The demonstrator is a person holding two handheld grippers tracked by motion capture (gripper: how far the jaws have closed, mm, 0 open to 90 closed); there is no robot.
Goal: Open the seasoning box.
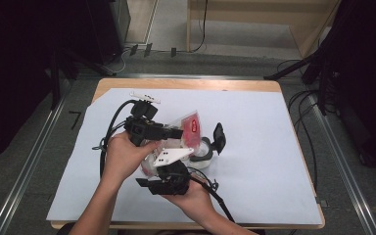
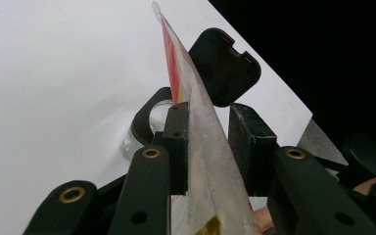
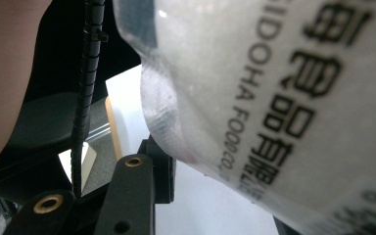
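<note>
A soft, clear plastic food pouch with a red label (image 1: 188,128) is held above the middle of the white paper-covered table (image 1: 254,147), just left of a clear glass jar with a hinged black lid (image 1: 206,152). It looks light, floppy and slippery, best held by its flat edges. The left gripper (image 2: 208,147) pinches one thin edge; the right gripper (image 1: 169,182) steadies the bulging lower side, though I cannot tell whether it grips. Black print reads "FOOD CO."

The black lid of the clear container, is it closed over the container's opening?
No: in the left gripper view the black lid stands swung up, away from the clear container and its open mouth.
</note>
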